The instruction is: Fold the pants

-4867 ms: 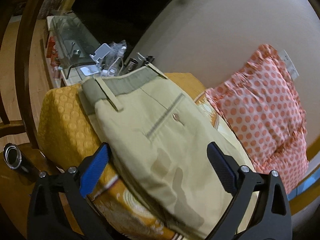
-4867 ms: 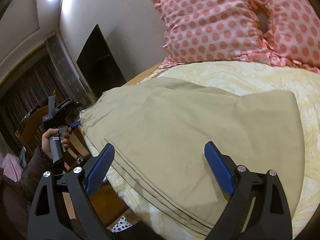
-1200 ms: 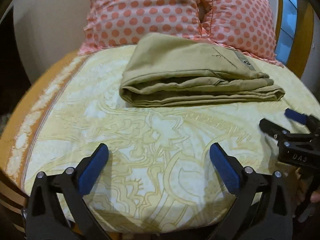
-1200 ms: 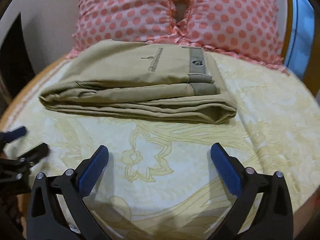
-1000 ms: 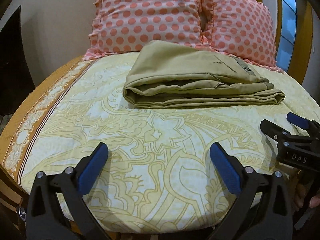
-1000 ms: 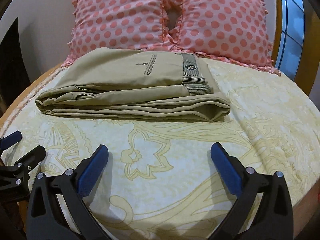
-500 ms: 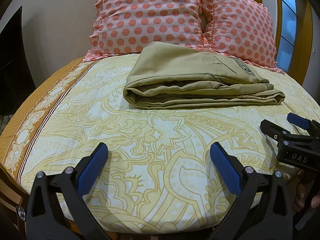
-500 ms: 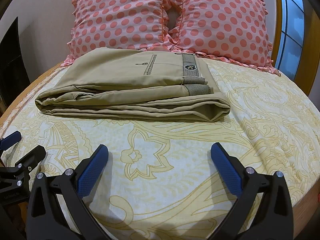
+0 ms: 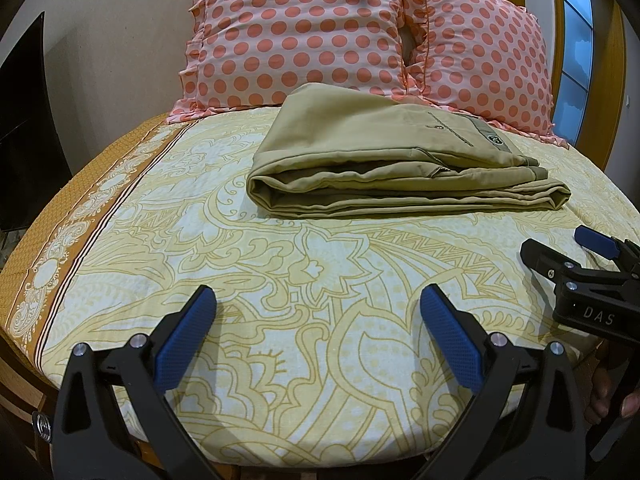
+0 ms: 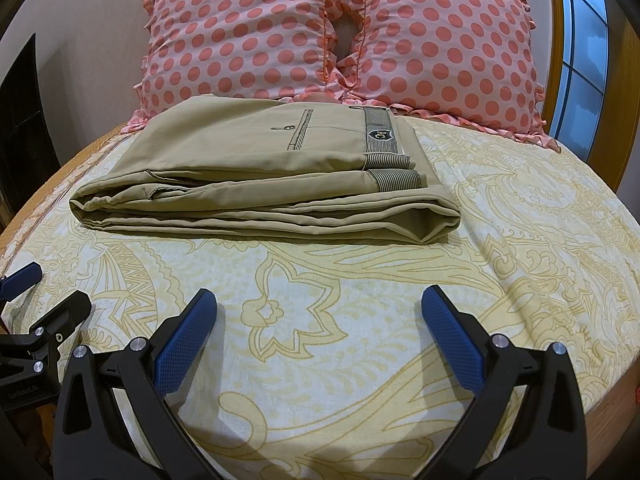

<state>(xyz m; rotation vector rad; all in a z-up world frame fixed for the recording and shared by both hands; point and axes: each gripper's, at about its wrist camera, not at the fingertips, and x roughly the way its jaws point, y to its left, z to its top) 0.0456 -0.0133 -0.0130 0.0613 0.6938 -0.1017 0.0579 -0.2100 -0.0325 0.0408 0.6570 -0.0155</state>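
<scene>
The khaki pants (image 9: 392,164) lie folded in a flat stack on the yellow patterned bedsheet (image 9: 280,280), in front of the pillows. They also show in the right wrist view (image 10: 264,176), waistband label up at the right. My left gripper (image 9: 318,312) is open and empty, hovering over the sheet well short of the pants. My right gripper (image 10: 320,312) is open and empty, likewise short of the pants. The right gripper also appears at the right edge of the left wrist view (image 9: 576,256); the left gripper appears at the left edge of the right wrist view (image 10: 44,292).
Two pink polka-dot pillows (image 10: 340,36) stand against the headboard behind the pants. A dark screen (image 9: 24,128) stands at the far left. A window with a wooden frame (image 10: 584,40) is at the right. The bed's front edge lies just below both grippers.
Several seconds ago the pants lay spread out across the bed; now they lie folded. Over the last second both grippers have drawn back slightly and stayed open.
</scene>
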